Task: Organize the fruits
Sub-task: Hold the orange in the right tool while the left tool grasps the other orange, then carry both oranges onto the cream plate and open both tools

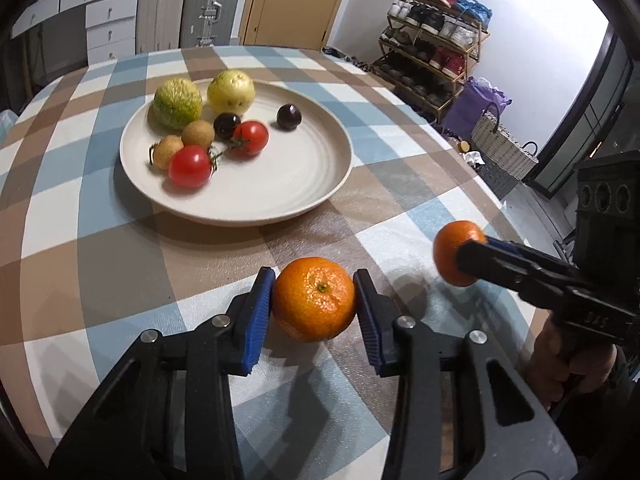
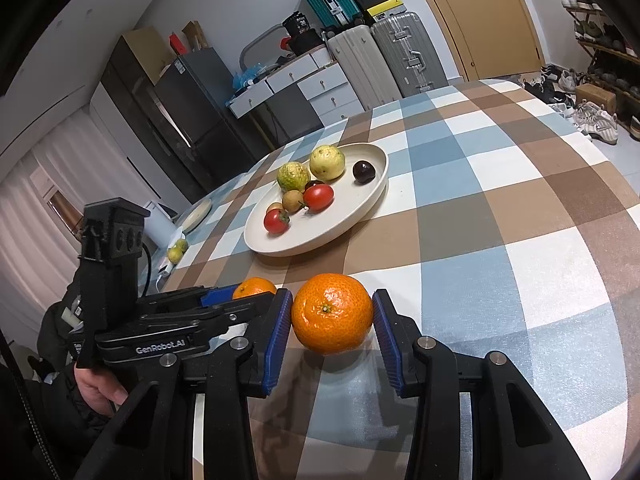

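Two oranges are in play, one in each gripper. The left gripper [image 1: 314,304] has its blue pads pressed against the sides of one orange [image 1: 314,305], which sits on the checked tablecloth [image 1: 100,264] near the table's near edge. The right gripper [image 2: 333,314] pinches the second orange [image 2: 332,313] between its own blue pads; in the left wrist view that fruit [image 1: 454,252] appears held just clear of the cloth, toward the table's right edge. The two oranges are near each other, the left one partly hidden behind the right gripper's finger in the right wrist view [image 2: 254,288].

Further in, toward the middle of the table, stands one cream plate [image 1: 304,184]. It carries eight pieces of fruit, gathered mostly on its left half: one bumpy green fruit [image 1: 177,102], one pale yellow fruit [image 1: 231,89] just beside it, two dark cherries [image 1: 289,117] [image 1: 226,125], two red tomatoes [image 1: 190,167] [image 1: 251,138] with green stalks, and two small brown round fruits [image 1: 197,134] [image 1: 168,151]. One cherry lies apart from the rest.

A hand [image 2: 98,390] grips the left tool's handle. Beyond the table stand two suitcases [image 2: 388,56], a white drawer unit [image 1: 108,28], a wooden door [image 1: 292,0] and a shoe rack [image 1: 432,40].
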